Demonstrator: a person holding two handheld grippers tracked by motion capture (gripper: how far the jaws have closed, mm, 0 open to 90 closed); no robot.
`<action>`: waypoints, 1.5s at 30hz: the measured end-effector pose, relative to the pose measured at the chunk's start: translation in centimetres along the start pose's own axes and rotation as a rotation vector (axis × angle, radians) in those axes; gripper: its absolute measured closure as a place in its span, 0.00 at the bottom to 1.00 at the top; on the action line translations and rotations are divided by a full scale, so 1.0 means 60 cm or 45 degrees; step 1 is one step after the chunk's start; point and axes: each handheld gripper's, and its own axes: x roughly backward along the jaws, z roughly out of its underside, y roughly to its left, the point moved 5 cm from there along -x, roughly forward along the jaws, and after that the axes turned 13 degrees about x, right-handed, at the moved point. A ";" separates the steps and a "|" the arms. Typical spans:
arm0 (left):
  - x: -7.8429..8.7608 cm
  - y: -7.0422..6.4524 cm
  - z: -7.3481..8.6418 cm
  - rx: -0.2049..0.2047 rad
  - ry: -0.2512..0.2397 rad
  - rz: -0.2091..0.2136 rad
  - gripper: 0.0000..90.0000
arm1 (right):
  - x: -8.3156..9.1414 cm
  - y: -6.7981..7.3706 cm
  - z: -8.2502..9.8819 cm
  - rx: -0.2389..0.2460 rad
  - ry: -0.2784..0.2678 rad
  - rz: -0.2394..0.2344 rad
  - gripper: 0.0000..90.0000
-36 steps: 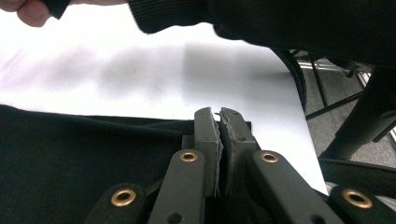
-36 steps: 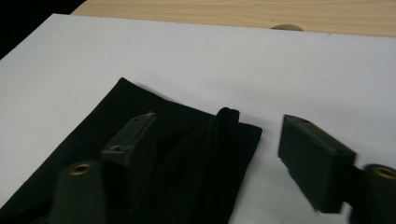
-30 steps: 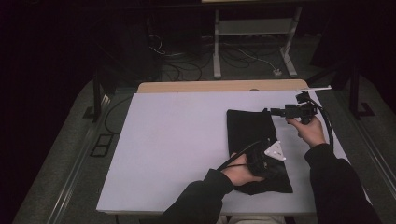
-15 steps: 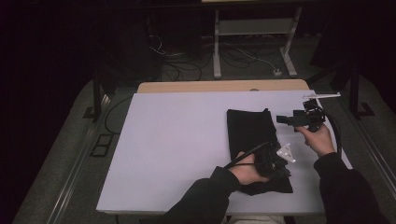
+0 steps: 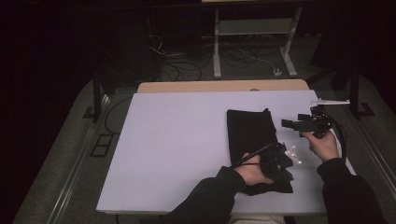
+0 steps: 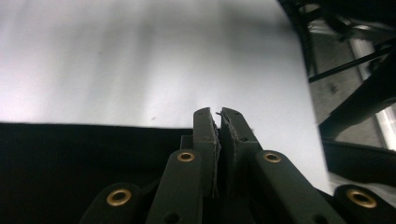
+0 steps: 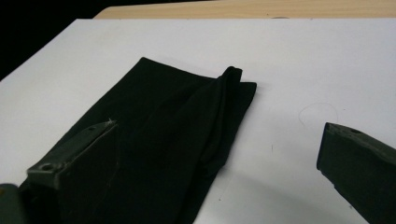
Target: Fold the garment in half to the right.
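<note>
A black cloth lies folded lengthwise on the white table, its far end bunched into a ridge. My left gripper rests on the cloth's near right edge. Its jaws are shut, their tips reaching past the cloth's edge over bare table; I cannot tell if any fabric is pinched. My right gripper hovers just right of the cloth, pointing left at it. Its jaws have just been opening and stand wide open, with nothing between them and the cloth lying beyond.
A wooden strip runs along the table's far edge. Beyond it stand a desk frame and cables on the floor. A thin white bar sticks out at the table's right edge. Bare table spreads left of the cloth.
My right gripper has drawn back from the cloth's far right corner, toward the person and slightly right. The left hand has edged a little to the right on the cloth.
</note>
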 end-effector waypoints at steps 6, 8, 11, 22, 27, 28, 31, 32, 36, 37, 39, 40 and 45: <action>0.004 -0.007 -0.006 0.017 -0.043 0.041 0.72 | 0.006 0.002 0.004 0.004 -0.005 0.001 0.00; 0.012 -0.003 -0.010 0.023 -0.075 0.037 0.62 | 0.007 0.004 0.005 0.008 -0.007 -0.003 0.00; 0.025 -0.001 -0.010 0.037 -0.102 0.079 0.51 | 0.007 0.007 0.006 0.020 -0.007 -0.002 0.00; 0.061 0.014 -0.008 0.123 -0.223 -0.001 0.00 | 0.018 0.016 0.013 0.047 -0.009 0.005 0.00; 0.080 0.028 -0.002 0.147 -0.275 -0.020 0.00 | 0.027 0.019 0.014 0.054 -0.019 0.014 0.00; 0.084 0.031 -0.001 0.151 -0.284 -0.028 0.00 | 0.029 0.019 0.014 0.058 -0.027 0.015 0.00; 0.095 0.039 0.004 0.166 -0.303 -0.048 0.00 | 0.034 0.021 0.016 0.058 -0.031 0.019 0.00; 0.099 0.041 0.006 0.174 -0.310 -0.053 0.00 | 0.035 0.022 0.018 0.060 -0.031 0.020 0.00; 0.114 0.050 0.012 0.181 -0.333 -0.072 0.00 | 0.041 0.023 0.022 0.062 -0.026 0.024 0.00; 0.117 0.052 0.014 0.180 -0.336 -0.080 0.00 | 0.042 0.023 0.022 0.067 -0.029 0.025 0.00; 0.123 0.056 0.017 0.190 -0.343 -0.087 0.00 | 0.044 0.025 0.024 0.068 -0.029 0.023 0.00; 0.125 0.058 0.019 0.191 -0.344 -0.094 0.00 | 0.045 0.026 0.025 0.072 -0.029 0.024 0.00; 0.137 0.067 0.030 0.206 -0.361 -0.117 0.00 | 0.048 0.033 0.027 0.088 -0.021 0.017 0.00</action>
